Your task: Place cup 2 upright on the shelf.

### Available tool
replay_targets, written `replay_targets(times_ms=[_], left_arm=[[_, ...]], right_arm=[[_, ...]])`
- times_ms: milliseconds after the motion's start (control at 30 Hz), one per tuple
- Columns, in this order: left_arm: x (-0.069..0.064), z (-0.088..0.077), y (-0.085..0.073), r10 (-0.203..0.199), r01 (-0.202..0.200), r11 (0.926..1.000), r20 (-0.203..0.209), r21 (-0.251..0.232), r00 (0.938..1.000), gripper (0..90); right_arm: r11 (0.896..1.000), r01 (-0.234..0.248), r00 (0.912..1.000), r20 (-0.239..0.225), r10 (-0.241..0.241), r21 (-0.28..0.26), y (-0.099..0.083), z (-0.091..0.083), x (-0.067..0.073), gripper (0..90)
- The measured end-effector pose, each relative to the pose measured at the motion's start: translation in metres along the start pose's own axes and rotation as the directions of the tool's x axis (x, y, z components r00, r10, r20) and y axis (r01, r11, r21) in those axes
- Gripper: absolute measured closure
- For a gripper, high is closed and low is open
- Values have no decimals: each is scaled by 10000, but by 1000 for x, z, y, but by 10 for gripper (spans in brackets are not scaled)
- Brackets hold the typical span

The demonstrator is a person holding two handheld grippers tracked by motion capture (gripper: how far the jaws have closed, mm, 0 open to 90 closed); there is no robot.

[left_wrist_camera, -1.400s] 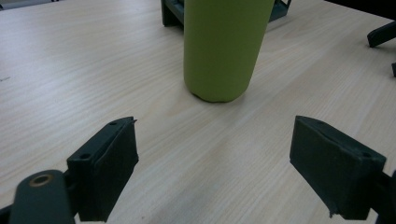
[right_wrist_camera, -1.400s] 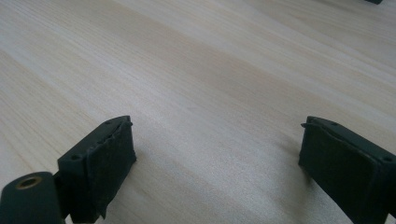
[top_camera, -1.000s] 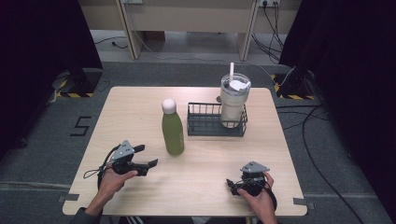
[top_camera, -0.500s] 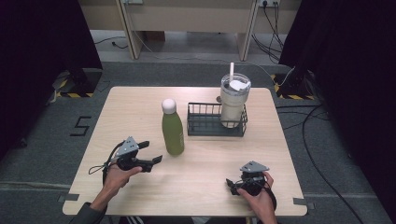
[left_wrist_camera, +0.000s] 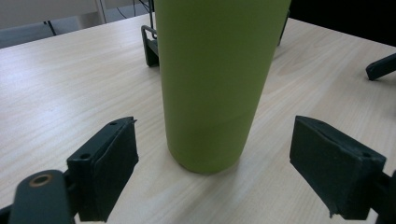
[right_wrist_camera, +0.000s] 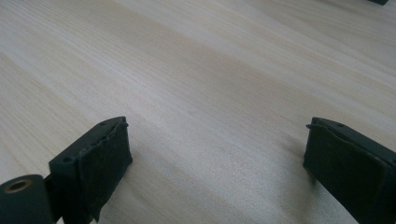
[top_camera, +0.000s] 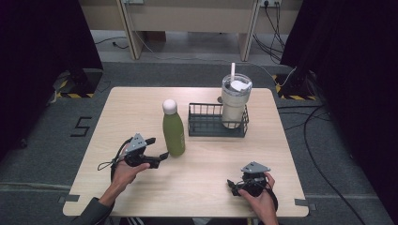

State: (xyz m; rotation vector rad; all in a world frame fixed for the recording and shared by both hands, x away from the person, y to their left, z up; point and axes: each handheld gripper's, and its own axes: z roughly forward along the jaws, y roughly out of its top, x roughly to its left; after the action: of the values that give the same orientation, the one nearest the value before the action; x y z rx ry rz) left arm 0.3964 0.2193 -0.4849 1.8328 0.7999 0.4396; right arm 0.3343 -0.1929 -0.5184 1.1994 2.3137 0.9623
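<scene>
Straddling the upright green bottle [left_wrist_camera: 212, 79] near the counter's middle, the left tool [left_wrist_camera: 229, 168] gapes for gripping; the right tool [right_wrist_camera: 224, 168], lately widening, is empty.

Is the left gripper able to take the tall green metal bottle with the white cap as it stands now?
Probably yes. The left gripper is open, its jaws standing wider than the tall green metal bottle just ahead, and only bare wooden table lies between them. The black wire basket stands behind the bottle.
</scene>
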Motion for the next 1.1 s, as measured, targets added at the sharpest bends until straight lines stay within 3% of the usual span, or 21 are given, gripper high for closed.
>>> replay_targets(times_ms=[1100], left_arm=[[-2,36,13,78,-76,9994,64,-333,9999,146]], right_arm=[[10000,39,10000,-26,-39,4,0,0,0,74]])
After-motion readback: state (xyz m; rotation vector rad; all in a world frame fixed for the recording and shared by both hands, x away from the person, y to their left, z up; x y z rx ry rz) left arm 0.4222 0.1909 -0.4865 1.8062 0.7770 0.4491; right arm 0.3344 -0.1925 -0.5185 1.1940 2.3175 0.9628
